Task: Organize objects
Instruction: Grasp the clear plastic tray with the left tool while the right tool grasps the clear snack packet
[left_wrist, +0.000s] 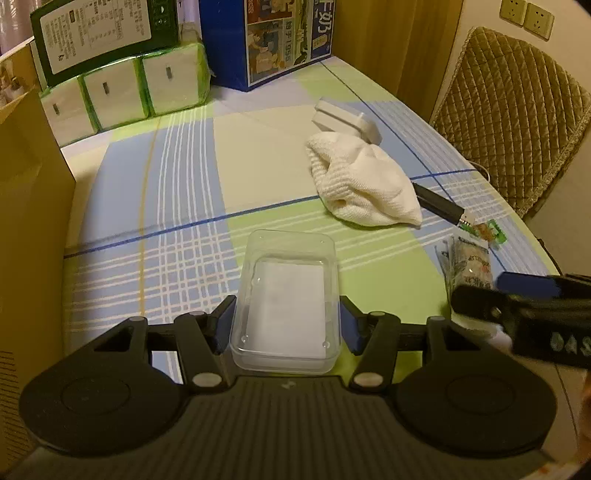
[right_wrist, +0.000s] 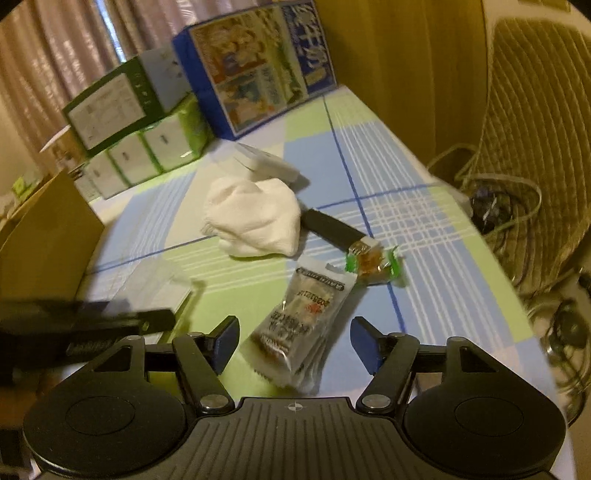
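A clear plastic box (left_wrist: 288, 302) rests on the checked tablecloth between the fingers of my left gripper (left_wrist: 287, 326); both blue pads press against its sides. It holds nothing. In the right wrist view my right gripper (right_wrist: 295, 341) is open and straddles a silvery snack packet (right_wrist: 295, 325) that lies flat on the table, the pads apart from it. Beyond the packet lie a green-wrapped candy (right_wrist: 373, 266), a black stick with a metal plug (right_wrist: 332, 227) and a crumpled white cloth (right_wrist: 255, 221). The right gripper (left_wrist: 491, 291) also shows at the right edge of the left wrist view.
A white flat device (left_wrist: 347, 120) lies behind the cloth. Tissue packs (left_wrist: 125, 92) under a green box and a blue carton (left_wrist: 277, 37) line the far edge. A cardboard box (left_wrist: 29, 206) stands left. A quilted chair (left_wrist: 517, 110) and cables (right_wrist: 498, 206) are beyond the right table edge.
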